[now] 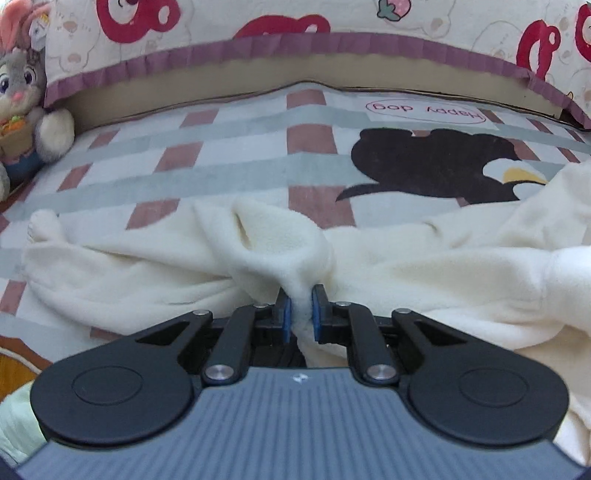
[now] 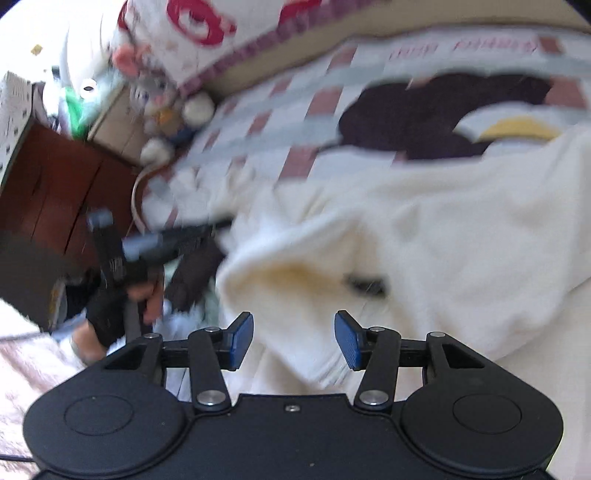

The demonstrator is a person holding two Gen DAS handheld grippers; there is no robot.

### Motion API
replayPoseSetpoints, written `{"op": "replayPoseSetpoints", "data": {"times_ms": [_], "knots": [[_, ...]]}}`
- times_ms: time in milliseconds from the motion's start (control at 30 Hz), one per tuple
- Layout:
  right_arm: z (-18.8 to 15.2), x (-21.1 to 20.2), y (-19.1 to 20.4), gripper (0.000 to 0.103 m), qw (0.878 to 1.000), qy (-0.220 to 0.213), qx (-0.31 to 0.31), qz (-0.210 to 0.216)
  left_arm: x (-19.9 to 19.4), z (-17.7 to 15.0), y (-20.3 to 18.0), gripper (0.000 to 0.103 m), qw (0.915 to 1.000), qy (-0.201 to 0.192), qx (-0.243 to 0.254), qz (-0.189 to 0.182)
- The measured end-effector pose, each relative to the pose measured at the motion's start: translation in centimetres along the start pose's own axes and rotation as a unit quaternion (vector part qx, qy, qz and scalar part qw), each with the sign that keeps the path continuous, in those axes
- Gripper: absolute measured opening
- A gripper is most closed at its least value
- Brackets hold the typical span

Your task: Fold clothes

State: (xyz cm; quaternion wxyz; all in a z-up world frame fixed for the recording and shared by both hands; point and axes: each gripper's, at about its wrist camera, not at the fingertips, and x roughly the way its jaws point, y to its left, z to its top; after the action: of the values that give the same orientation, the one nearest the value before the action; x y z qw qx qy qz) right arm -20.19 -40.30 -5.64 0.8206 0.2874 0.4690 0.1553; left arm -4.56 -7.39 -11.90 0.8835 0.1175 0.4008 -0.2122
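A: Cream fleece garment (image 1: 424, 266) lies across the near edge of the checked bed (image 1: 229, 147), long axis left to right.

B: Left gripper (image 1: 301, 314) pinches a raised fold; right gripper (image 2: 293, 338) stands open above the fleece, holding nothing.

Bright, even daylight; the left wrist view is sharp, the right motion-blurred, both bowed at the edges.

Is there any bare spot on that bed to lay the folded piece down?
Yes: the checked blanket lies bare between the cream garment and the headboard cushion, from the plush rabbit across to the black dog print. The near side is crowded: the garment sprawls there, pinched by the left gripper.
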Motion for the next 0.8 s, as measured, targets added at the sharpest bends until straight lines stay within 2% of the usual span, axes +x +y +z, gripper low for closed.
{"op": "replayPoseSetpoints", "data": {"times_ms": [67,133,267,333,367,400,433,500,567,600,700,800], "knots": [[0.7,-0.9,0.2,0.055,0.999,-0.022,-0.025,-0.043,-0.1,0.2,-0.1,0.011,1.0000,-0.004,0.004,0.001],[1.1,-0.6,0.9,0.055,0.991,-0.020,-0.078,-0.103,-0.1,0.2,-0.2,0.011,1.0000,-0.006,0.004,0.001],[0.0,2.7,1.7,0.055,0.967,0.031,-0.171,-0.187,-0.1,0.4,-0.2,0.011,1.0000,-0.009,0.003,0.000],[-0.9,4.9,0.4,0.055,0.961,0.049,-0.171,-0.211,-0.1,0.3,-0.1,0.011,0.9999,-0.011,-0.004,-0.004],[-0.9,5.4,-0.3,0.051,0.960,0.045,-0.161,-0.223,-0.1,0.4,0.0,0.011,0.9999,-0.012,-0.008,-0.007],[-0.6,5.2,-0.7,0.041,0.962,0.033,-0.151,-0.227,-0.1,0.5,0.2,0.011,0.9998,-0.013,-0.013,-0.010],[-0.3,5.0,-1.2,0.019,0.963,0.022,-0.140,-0.230,-0.2,0.5,0.4,0.011,0.9997,-0.013,-0.017,-0.014],[0.3,4.3,-1.9,0.016,0.965,-0.007,-0.120,-0.232,-0.5,0.8,1.0,0.011,0.9990,-0.019,-0.032,-0.024],[1.9,2.7,-1.7,0.015,0.966,-0.040,-0.121,-0.225,-0.4,1.1,1.6,0.011,0.9980,-0.026,-0.048,-0.033],[3.0,2.3,-1.5,0.015,0.962,-0.050,-0.135,-0.230,-0.2,1.4,1.9,0.011,0.9974,-0.029,-0.054,-0.037],[7.5,2.0,-0.6,0.013,0.939,-0.064,-0.204,-0.270,0.9,3.6,2.7,0.010,0.9952,-0.060,-0.057,-0.052],[14.2,1.5,-0.3,0.012,0.923,-0.095,-0.231,-0.294,2.4,7.3,4.1,0.010,0.9911,-0.090,-0.075,-0.064]]}}
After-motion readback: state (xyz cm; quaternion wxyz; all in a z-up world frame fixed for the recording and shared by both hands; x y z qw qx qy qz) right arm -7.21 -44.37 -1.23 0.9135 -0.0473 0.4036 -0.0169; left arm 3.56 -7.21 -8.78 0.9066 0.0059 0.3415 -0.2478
